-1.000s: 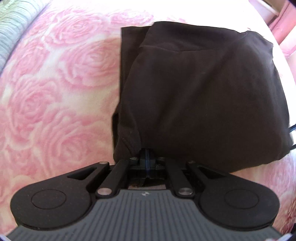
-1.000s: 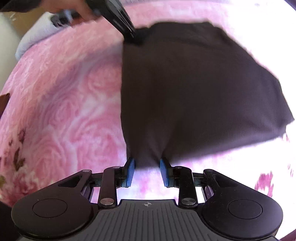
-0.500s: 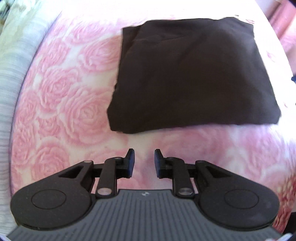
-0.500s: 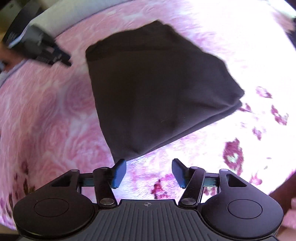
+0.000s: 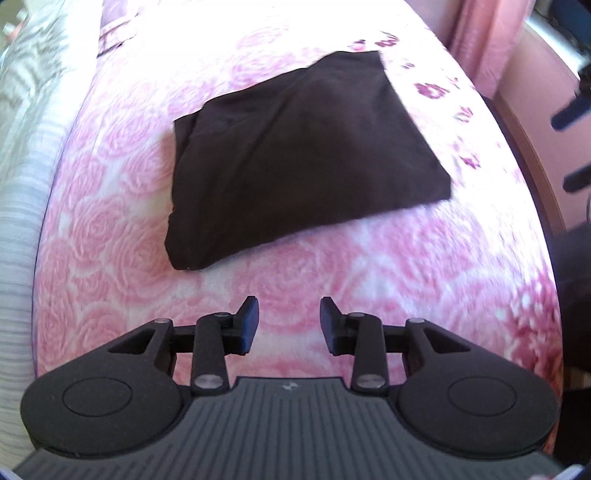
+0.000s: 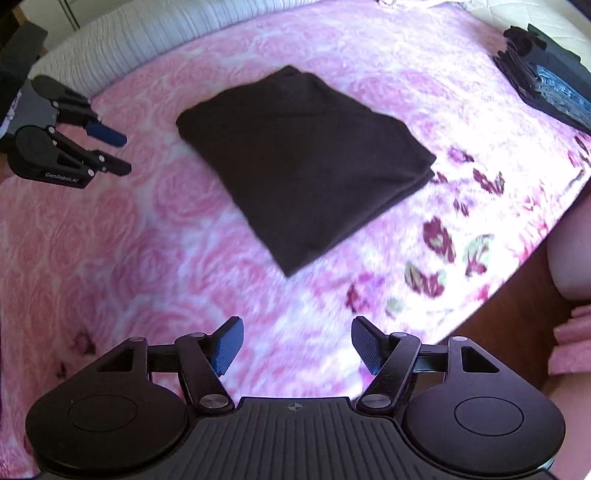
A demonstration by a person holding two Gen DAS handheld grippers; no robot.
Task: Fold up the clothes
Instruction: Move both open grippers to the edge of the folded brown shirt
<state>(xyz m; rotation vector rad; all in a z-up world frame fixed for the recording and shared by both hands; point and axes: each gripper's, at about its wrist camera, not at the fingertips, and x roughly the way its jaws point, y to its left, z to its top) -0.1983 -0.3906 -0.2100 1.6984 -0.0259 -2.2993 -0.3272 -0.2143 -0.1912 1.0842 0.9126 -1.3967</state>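
Both grippers now lifted clear of dark garment they pinched a second ago. Left gripper (image 5: 289, 321) jaws opening, nothing between; right gripper (image 6: 297, 345) jaws opening wider, also empty. Likely release after finished fold. Dark garment (image 5: 295, 155) lies flat as neat folded rectangle mid rose-print pink bedspread (image 5: 369, 288), beyond both grippers. Stack of dark folded clothes (image 6: 546, 77) well right of garment. Ribbed white bedding (image 6: 147, 33) behind garment.

one folded dark garment (image 6: 303, 162), one dark stack (image 6: 546, 77), two tools (image 6: 295, 347)
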